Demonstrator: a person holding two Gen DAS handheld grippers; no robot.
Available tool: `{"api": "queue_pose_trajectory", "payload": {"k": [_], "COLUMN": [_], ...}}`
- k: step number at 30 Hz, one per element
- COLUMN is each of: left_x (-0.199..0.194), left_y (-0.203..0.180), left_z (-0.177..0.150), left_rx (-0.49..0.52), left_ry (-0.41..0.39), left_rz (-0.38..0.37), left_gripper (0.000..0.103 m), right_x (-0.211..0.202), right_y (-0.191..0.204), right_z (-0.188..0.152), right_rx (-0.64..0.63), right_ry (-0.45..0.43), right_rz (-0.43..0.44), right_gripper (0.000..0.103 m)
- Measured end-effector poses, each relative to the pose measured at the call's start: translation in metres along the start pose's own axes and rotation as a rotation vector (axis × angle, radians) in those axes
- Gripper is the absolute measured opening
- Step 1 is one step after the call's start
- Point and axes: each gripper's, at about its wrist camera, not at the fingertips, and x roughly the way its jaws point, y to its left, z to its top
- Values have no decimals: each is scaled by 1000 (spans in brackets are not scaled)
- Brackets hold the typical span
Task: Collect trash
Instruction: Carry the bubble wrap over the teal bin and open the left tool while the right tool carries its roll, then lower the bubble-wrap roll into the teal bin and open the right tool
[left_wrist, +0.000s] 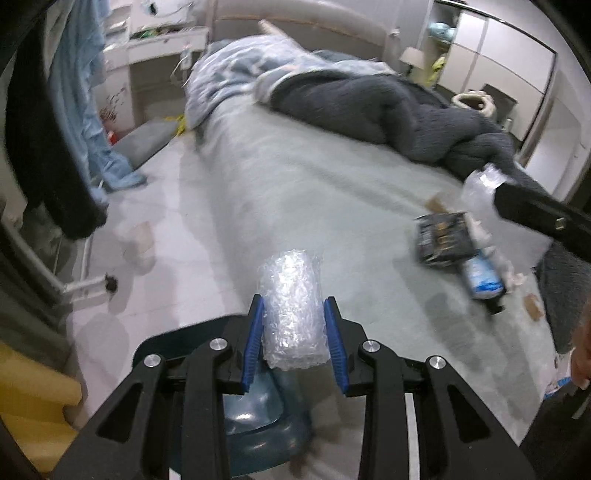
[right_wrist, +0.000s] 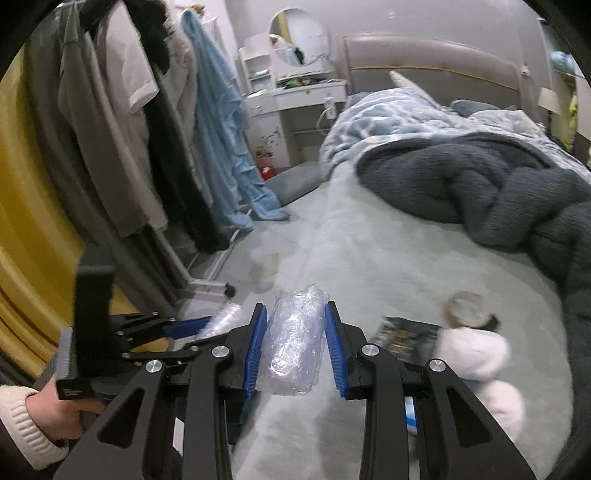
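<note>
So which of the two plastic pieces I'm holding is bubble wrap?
The roll of bubble wrap in the left gripper; the right gripper holds a smooth, crinkled clear plastic wad.

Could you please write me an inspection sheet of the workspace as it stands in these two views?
Surface: pale green bed cover, rumpled, partly bare.
Job's things: bubble wrap roll in the left gripper; clear plastic wad in the right gripper; black packet and blue-white wrapper lying on the bed cover.
Clutter: dark grey blanket, blue patterned quilt, white fluffy item.
Grippers: left gripper shut on the roll; right gripper shut on the wad.
Cables: white cable hanging at the dressing table.
Surroundings: clothes rack, dressing table, headboard.
</note>
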Motion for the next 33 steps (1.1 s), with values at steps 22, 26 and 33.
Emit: {"api": "queue_pose_trajectory", "payload": {"k": [22, 26, 33], "left_x": [55, 56, 45], "left_y": [122, 134, 143], "left_z": [-72, -80, -80], "left_rx": [-229, -256, -248], "left_ry": [370, 409, 393], "left_rz": [26, 27, 29], "left_gripper": [37, 43, 64], "right_x": [147, 164, 192], "right_y": [87, 95, 98], "right_z": [-14, -23, -37], "right_rx": [-99, -131, -139], "right_ry": [261, 304, 375], "right_rz": [101, 103, 93], "right_gripper": [32, 32, 32]}}
